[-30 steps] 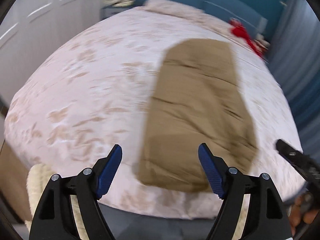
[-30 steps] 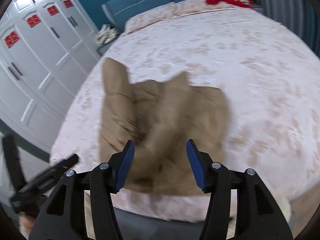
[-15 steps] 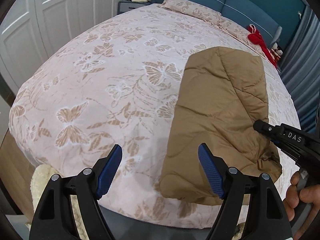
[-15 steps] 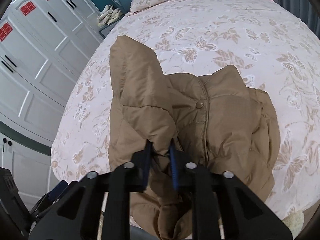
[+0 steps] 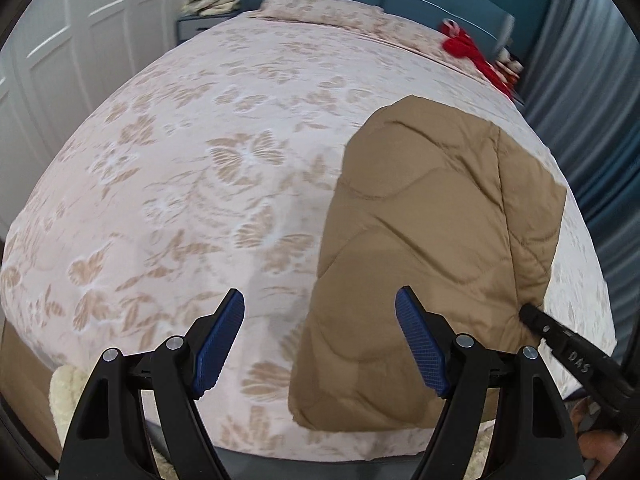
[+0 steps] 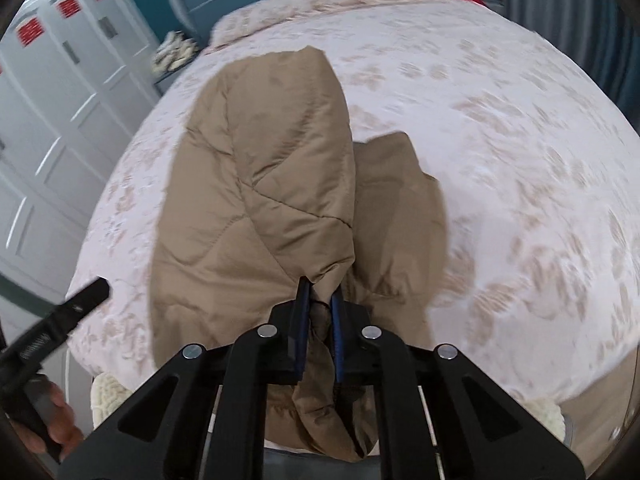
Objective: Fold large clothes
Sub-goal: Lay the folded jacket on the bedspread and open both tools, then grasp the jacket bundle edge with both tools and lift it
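Pinching a bunched fold of the tan quilted jacket (image 6: pixel 256 200), the right gripper (image 6: pixel 320 312) has just been closing, and its blue pads are now nearly together with fabric squeezed between them. That jacket's lying on the butterfly-print bed (image 5: pixel 200 160), near the foot edge, with one puffy section lifted up toward the camera. Meanwhile the left gripper (image 5: pixel 320 340) hangs with its jaws spread wide and nothing in them, over the bedspread just beside the jacket's left edge.
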`<state>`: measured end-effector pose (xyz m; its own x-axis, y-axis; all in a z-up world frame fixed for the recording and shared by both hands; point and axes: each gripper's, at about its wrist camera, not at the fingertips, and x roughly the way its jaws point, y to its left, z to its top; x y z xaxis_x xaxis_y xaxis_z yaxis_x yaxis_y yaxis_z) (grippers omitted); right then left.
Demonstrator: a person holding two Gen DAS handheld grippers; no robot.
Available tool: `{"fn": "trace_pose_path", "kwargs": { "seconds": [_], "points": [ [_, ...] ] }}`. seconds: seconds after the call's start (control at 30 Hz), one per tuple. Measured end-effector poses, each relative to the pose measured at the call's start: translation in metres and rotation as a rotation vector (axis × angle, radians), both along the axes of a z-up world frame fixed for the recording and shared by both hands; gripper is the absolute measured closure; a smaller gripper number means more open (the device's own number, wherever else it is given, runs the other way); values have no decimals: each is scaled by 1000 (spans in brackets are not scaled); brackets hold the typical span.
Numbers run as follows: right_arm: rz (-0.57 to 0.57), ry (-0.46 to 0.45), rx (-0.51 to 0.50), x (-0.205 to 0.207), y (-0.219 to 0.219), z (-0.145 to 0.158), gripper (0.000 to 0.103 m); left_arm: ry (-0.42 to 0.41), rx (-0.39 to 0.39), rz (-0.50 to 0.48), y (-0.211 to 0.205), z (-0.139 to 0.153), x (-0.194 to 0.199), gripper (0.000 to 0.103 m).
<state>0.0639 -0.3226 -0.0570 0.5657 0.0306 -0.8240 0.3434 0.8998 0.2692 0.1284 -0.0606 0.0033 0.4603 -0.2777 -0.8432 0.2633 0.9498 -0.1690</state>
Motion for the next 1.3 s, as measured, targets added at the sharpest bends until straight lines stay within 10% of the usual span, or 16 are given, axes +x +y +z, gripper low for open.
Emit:
{"fn": "trace_pose_path", "kwargs": {
  "seconds": [0.4, 0.83, 1.3],
  "points": [
    [-49, 114, -64, 5, -30, -53, 94, 46, 98, -111, -86, -39, 6, 26],
    [-43, 186, -31, 24, -49, -95, 93, 73, 167, -148, -115, -84, 19, 5],
    [-23, 188, 18, 35, -67, -117, 93, 45, 209, -155, -130, -114, 28, 5]
  ]
}}
